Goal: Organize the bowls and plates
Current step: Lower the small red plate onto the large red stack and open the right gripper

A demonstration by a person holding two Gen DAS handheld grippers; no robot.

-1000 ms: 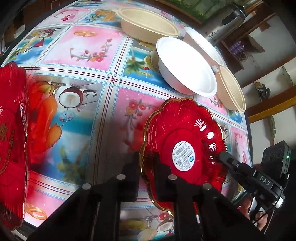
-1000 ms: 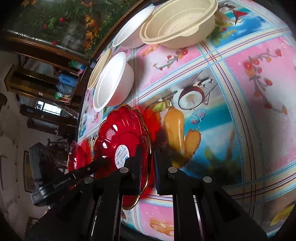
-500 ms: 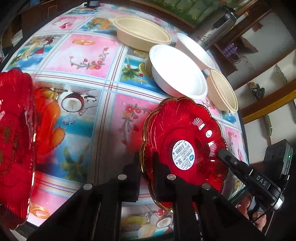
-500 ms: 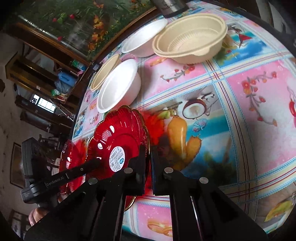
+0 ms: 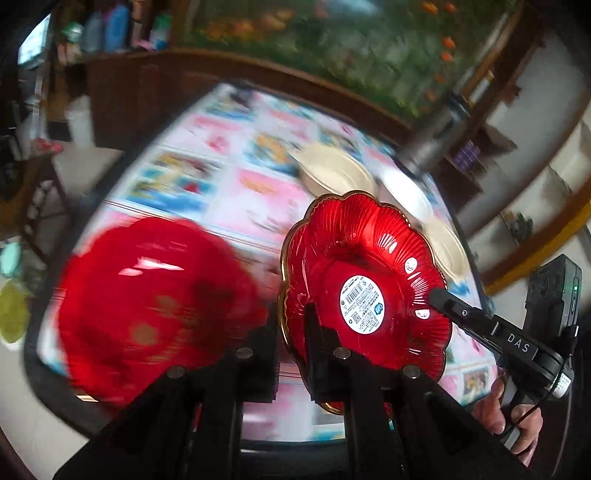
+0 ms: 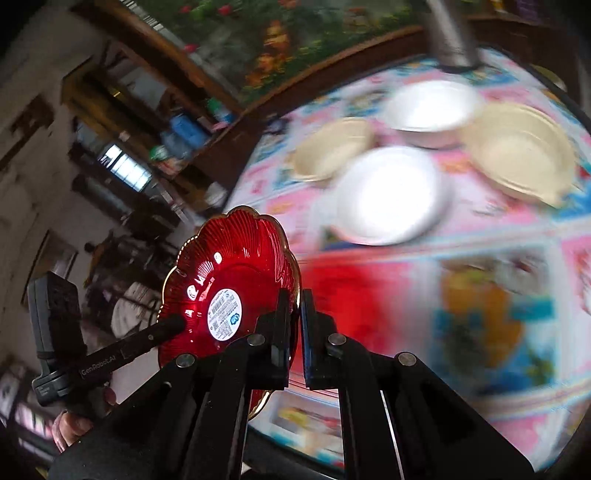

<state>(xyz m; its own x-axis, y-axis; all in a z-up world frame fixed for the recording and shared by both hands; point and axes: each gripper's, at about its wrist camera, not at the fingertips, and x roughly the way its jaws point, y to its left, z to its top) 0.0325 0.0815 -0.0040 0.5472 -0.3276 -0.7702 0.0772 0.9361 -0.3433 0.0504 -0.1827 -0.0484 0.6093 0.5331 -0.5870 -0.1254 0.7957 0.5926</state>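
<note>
A red scalloped plate (image 5: pixel 369 266) with a gold rim and a white sticker hangs tilted above the table, held from both sides. My left gripper (image 5: pixel 291 321) is shut on its near-left rim. My right gripper (image 5: pixel 437 295) is shut on the opposite rim. In the right wrist view the same plate (image 6: pixel 229 269) sits left of my right gripper (image 6: pixel 295 299), and my left gripper (image 6: pixel 177 324) pinches its far edge. A second, larger red plate (image 5: pixel 147 306) lies blurred on the table to the left.
On the flowered tablecloth (image 6: pixel 498 295) stand two white bowls (image 6: pixel 391 195) (image 6: pixel 432 107) and two beige bowls (image 6: pixel 517 151) (image 6: pixel 332 147). A metal flask (image 6: pixel 450 33) rises behind them. The table's dark edge (image 5: pixel 48 373) runs close by, and a hand (image 5: pixel 509 410) grips the right tool.
Both grippers have risen with the red plate, lifting it off the tablecloth. The views have tipped up toward the room, and the second red plate has come further into the left view.
</note>
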